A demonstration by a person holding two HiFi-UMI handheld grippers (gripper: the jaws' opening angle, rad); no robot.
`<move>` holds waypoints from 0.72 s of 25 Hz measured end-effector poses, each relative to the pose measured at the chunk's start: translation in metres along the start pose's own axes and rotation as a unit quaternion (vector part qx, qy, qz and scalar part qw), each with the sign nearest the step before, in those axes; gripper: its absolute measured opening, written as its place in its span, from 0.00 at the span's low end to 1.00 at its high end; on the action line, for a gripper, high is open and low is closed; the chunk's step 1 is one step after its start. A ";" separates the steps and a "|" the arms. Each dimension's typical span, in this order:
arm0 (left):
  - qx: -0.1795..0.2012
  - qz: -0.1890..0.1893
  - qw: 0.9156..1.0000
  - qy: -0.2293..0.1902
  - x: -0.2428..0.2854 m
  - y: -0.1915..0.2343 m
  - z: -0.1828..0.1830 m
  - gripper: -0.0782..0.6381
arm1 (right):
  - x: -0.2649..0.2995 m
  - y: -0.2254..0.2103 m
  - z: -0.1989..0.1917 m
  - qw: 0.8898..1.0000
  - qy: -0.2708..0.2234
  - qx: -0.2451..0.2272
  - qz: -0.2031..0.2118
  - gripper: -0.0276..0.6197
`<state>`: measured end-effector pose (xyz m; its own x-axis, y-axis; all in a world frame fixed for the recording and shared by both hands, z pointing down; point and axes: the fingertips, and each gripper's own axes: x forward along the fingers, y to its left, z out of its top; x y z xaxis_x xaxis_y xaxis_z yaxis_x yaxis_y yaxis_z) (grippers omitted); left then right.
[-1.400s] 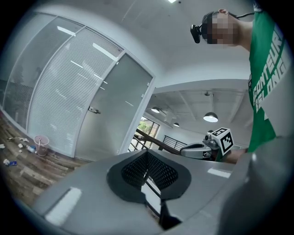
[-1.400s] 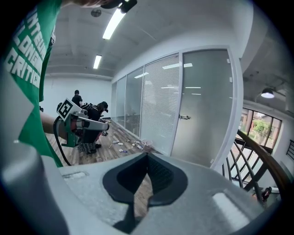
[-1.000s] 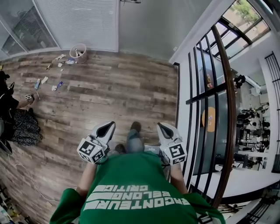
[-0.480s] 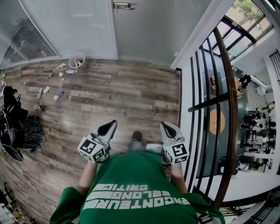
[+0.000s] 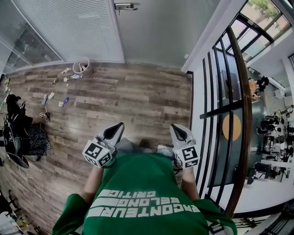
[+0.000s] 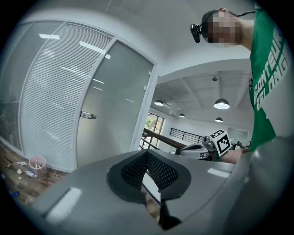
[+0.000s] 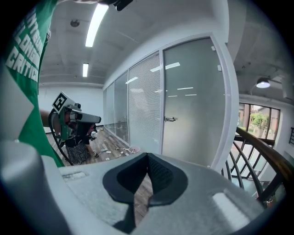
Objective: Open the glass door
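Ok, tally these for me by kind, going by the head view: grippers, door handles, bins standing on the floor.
Grippers: 2 (left gripper, right gripper)
Door handle: 1
Bin: 1
Total: 4

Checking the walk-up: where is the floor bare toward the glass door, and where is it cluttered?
Bare floor runs ahead to the glass door, bordered right by the railing. Crowded left: bin, scattered litter, a seated person.
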<state>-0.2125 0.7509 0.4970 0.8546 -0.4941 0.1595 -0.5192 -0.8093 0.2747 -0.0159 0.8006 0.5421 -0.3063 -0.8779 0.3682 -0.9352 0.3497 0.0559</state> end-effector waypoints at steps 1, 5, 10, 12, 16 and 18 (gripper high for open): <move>0.002 -0.001 1.000 0.001 0.005 0.000 0.003 0.13 | 0.002 -0.003 -0.001 1.000 0.000 0.001 0.000 0.03; 0.002 -0.006 1.000 0.001 0.019 0.003 0.004 0.13 | 0.010 -0.013 0.000 1.000 -0.001 0.003 0.003 0.03; -0.004 -0.010 1.000 0.004 0.040 0.010 0.009 0.13 | 0.017 -0.032 0.001 1.000 0.007 0.006 -0.002 0.03; -0.007 -0.014 1.000 0.006 0.050 0.017 0.011 0.13 | 0.022 -0.040 0.003 1.000 0.008 0.007 -0.008 0.03; -0.012 -0.024 1.000 0.008 0.073 0.032 0.014 0.13 | 0.035 -0.055 0.005 1.000 0.011 0.012 -0.022 0.03; -0.012 -0.031 0.999 0.008 0.087 0.037 0.021 0.13 | 0.043 -0.064 0.007 1.000 0.013 0.014 -0.024 0.03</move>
<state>-0.1577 0.6716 0.5015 0.8851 -0.4385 0.1557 -0.4653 -0.8300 0.3075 0.0291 0.7381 0.5476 -0.2566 -0.8842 0.3903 -0.9533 0.2980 0.0483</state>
